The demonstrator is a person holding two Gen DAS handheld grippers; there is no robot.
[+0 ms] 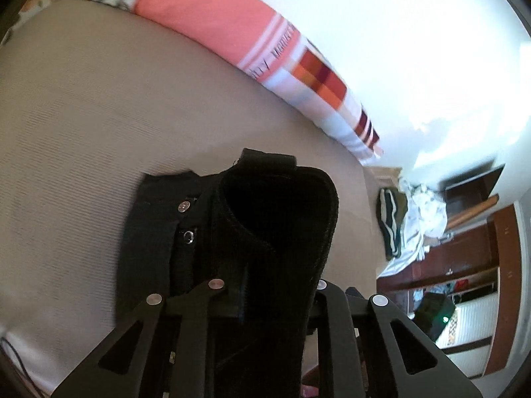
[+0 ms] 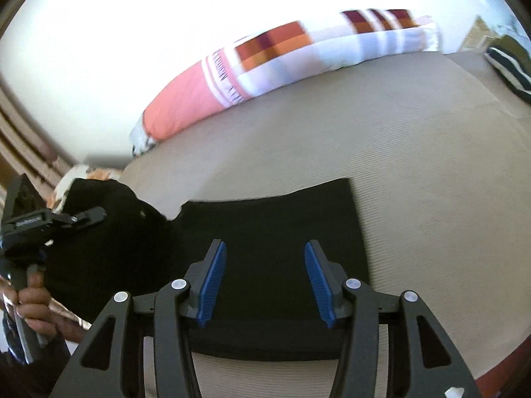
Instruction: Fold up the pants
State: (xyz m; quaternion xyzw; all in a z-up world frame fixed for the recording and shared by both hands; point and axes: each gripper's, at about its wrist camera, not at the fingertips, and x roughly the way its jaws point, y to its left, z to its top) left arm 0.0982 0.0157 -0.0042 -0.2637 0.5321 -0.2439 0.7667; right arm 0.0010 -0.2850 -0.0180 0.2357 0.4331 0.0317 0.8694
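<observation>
Lettering on the pillow's (image 1: 275, 53) pink-and-white band — blurred, unreadable, nothing else legible

**Count of things in view**

One pair of black pants (image 2: 265, 232). Two snaps (image 1: 183, 206) on its waistband, ahead of the left tool (image 1: 265, 285). Two tools, counting the right tool (image 2: 265, 278). One bed (image 2: 415, 165). One striped pillow (image 1: 232, 26) beyond.

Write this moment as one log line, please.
left claw: shut on pants, lifting | right claw: open above pants | bed
</observation>
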